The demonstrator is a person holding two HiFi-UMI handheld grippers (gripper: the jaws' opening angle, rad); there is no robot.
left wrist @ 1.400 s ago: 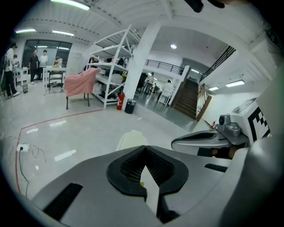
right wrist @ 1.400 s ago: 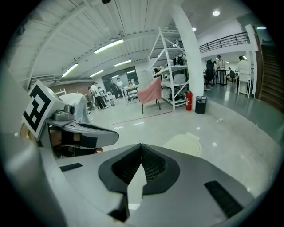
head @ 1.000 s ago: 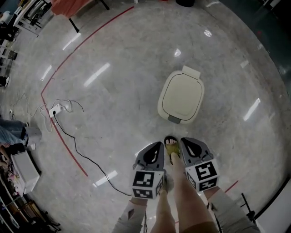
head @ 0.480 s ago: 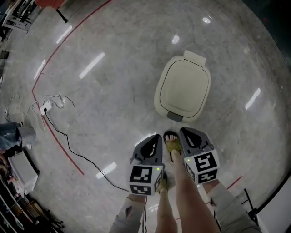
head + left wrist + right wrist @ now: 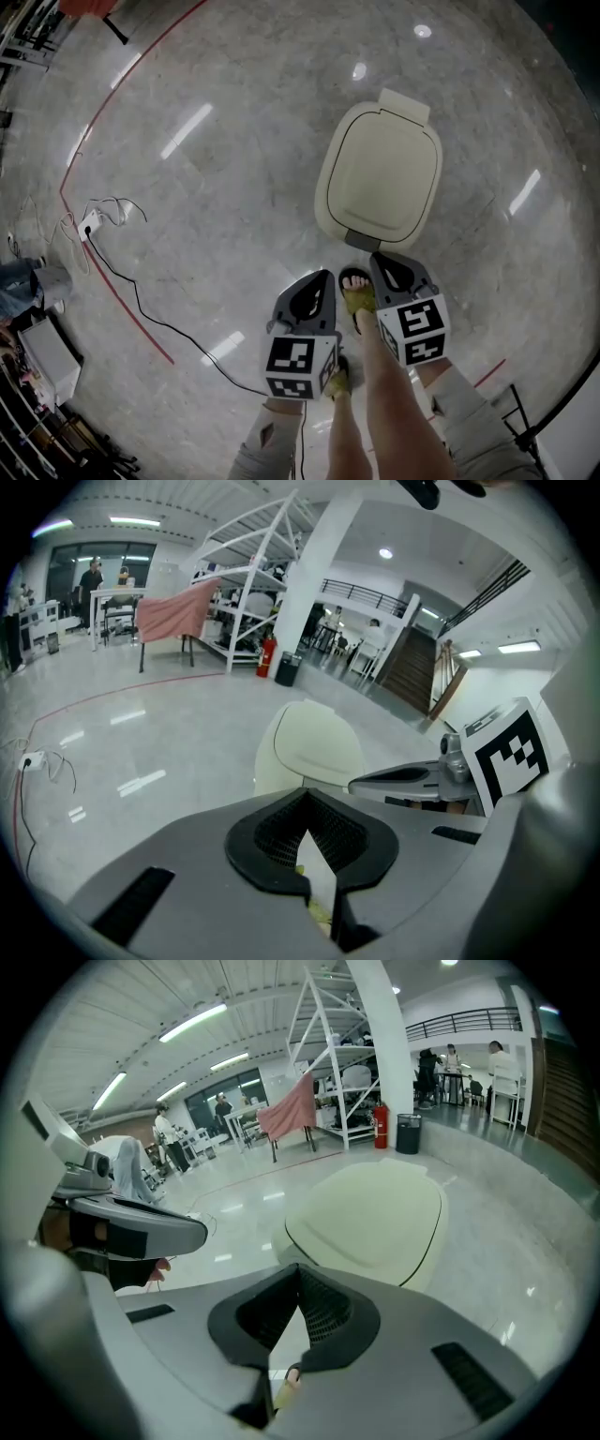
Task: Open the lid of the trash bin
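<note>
A cream trash bin [image 5: 380,178] stands on the polished floor right in front of me, its lid down and a grey pedal [image 5: 361,241] at its near foot. It also fills the middle of the left gripper view [image 5: 309,747] and the right gripper view [image 5: 370,1213]. My left gripper [image 5: 324,277] [image 5: 305,797] and right gripper [image 5: 379,259] [image 5: 298,1271] hang side by side just short of the bin, both shut and holding nothing. A foot in a yellow sandal [image 5: 356,300] rests between them, close to the pedal.
A black cable [image 5: 150,314] runs from a white power strip [image 5: 89,225] across the floor at left, beside a red floor line [image 5: 103,272]. A white rack [image 5: 244,583], a cloth-draped table [image 5: 173,611] and a column [image 5: 314,564] stand far behind the bin.
The bin has come nearer and looms larger in the head view as the person steps toward it. Both grippers stay shut, now close to its near edge.
</note>
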